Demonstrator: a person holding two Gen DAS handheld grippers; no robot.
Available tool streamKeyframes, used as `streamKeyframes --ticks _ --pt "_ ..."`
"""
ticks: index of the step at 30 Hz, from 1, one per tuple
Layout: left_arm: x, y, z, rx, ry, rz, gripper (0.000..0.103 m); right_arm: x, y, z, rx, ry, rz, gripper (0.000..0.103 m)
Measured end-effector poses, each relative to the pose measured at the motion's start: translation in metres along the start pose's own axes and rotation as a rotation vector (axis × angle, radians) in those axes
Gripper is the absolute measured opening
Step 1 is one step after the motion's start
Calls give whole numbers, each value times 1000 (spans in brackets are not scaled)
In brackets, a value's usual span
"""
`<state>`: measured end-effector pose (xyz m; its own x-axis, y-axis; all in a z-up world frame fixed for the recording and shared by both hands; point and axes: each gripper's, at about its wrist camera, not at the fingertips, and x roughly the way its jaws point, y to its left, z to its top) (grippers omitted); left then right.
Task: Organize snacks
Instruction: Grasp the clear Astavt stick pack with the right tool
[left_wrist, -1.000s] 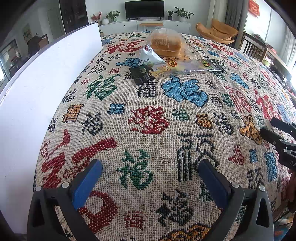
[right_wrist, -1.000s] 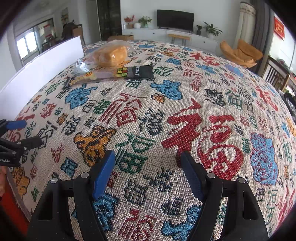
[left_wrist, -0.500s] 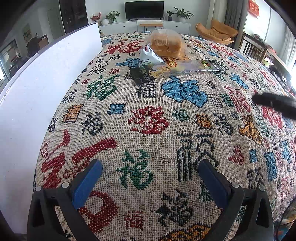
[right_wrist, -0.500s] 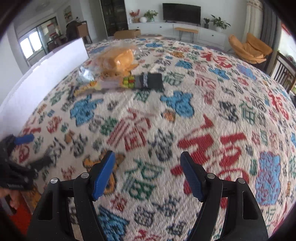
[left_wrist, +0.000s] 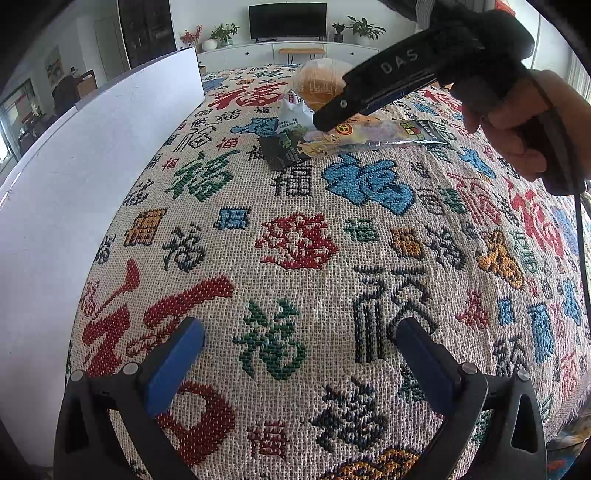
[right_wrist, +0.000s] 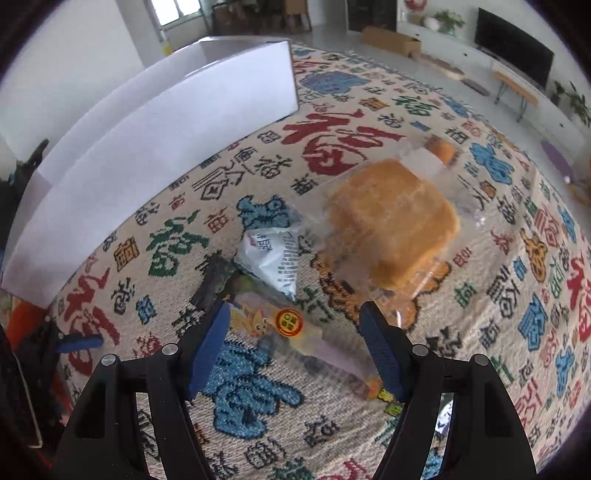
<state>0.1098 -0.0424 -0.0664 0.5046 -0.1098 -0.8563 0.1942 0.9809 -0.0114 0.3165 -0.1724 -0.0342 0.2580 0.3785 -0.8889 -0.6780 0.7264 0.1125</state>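
Three snacks lie together on the patterned tablecloth: a bagged orange bread loaf (right_wrist: 393, 227), a small white triangular packet (right_wrist: 271, 256), and a long clear snack bag (right_wrist: 295, 332) with a black end. My right gripper (right_wrist: 295, 321) is open, hovering just above the long bag, its jaws on either side of the bag. In the left wrist view the right gripper (left_wrist: 328, 118) reaches over the long bag (left_wrist: 373, 134), with the loaf (left_wrist: 317, 86) and white packet (left_wrist: 293, 114) behind. My left gripper (left_wrist: 301, 341) is open and empty, low over the cloth near the front edge.
A tall white box (right_wrist: 166, 122) stands along the table's left side, also seen in the left wrist view (left_wrist: 85, 177). The tablecloth (left_wrist: 295, 240) covers the whole table. A TV cabinet, plants and chairs stand beyond the far edge.
My right gripper has swung from the near right of the table across to the snack pile and now hovers over the long bag. My left gripper has stayed still.
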Motion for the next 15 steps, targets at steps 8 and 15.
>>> streamKeyframes --ticks 8,15 --pt "1 0 2 -1 -2 1 103 4 10 -31 -56 255 222 75" --pt "4 0 2 -5 -5 2 103 -3 36 -52 -174 229 99 73"
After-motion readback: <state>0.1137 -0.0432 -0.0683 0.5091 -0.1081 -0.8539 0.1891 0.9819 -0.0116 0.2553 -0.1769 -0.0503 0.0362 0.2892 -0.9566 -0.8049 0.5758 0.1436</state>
